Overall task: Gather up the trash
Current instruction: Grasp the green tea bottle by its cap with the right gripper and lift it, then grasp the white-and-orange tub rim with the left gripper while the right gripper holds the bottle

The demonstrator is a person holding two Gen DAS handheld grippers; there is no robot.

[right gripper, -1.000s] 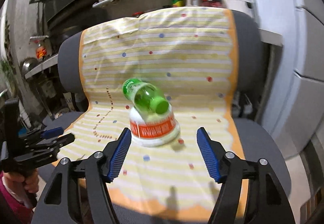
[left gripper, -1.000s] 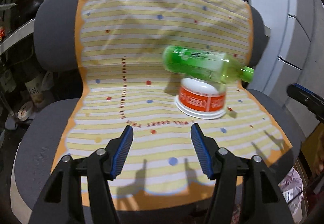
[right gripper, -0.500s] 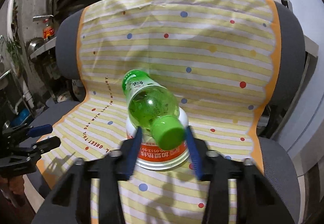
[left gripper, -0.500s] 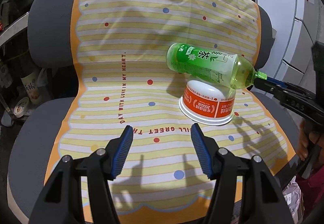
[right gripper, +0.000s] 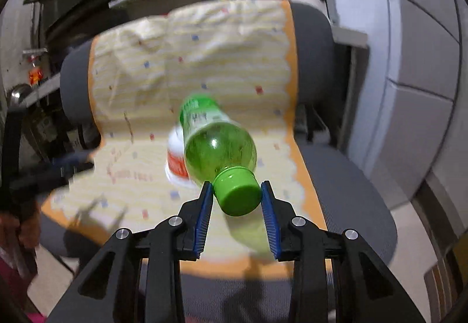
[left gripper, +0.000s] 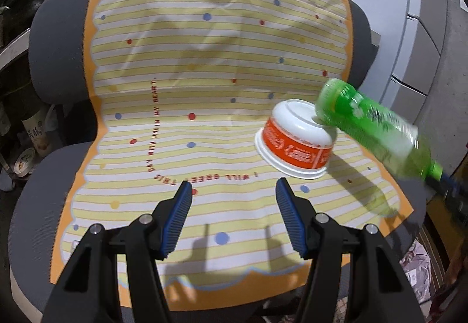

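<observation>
Two pieces of trash show on the chair (left gripper: 35, 206), which is draped with a yellow-striped, dotted cloth (left gripper: 187, 65). One is a green plastic bottle (right gripper: 215, 144), held by its green cap (right gripper: 238, 194) between the blue-padded fingers (right gripper: 204, 214) of the right gripper (right gripper: 237, 216), which are closed on the cap from both sides. The bottle's long axis runs away from that gripper: cap toward the camera, base pointing up and back toward the chair's backrest. From the left wrist view the same bottle (left gripper: 371, 130) lies aslant near the right edge of the seat, its base up and to the left, its cap down and to the right, the body blurred. Its base end appears right at the top of the upturned bowl, but whether the two touch cannot be told.

The other piece is a white bowl with an orange band (left gripper: 297, 143), upside down on the cloth toward the right side of the seat, rim on the fabric.

The left gripper (left gripper: 234, 217) hangs over the front middle of the seat, its fingers (left gripper: 177, 220) spread wide with nothing between them, well short of the bowl.
</observation>
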